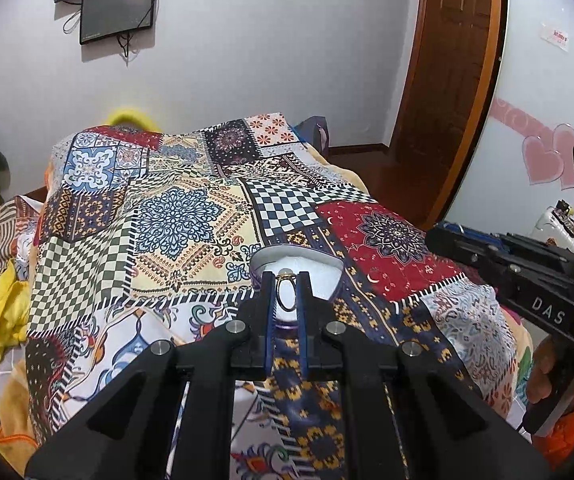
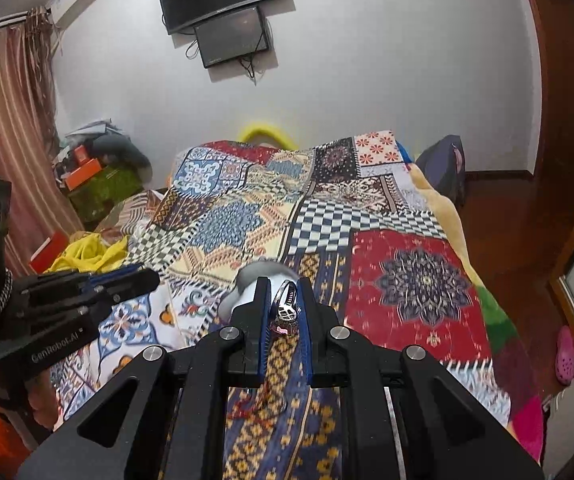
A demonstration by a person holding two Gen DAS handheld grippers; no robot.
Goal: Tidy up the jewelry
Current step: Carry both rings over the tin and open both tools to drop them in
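Gold ring (image 1: 287, 294) pinched in left gripper (image 1: 287, 296) jaws directly over white-lined heart box (image 1: 319, 276) on the bed's near edge, right gripper (image 2: 287, 304) clamps a silver bangle (image 2: 285, 306); judged next: lower, release.

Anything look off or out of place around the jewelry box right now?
Nothing stands out. The left claw holds a gold ring over the open box; the right claw holds a silver ring.

Both wrist views above bedspread (image 1: 191, 216)
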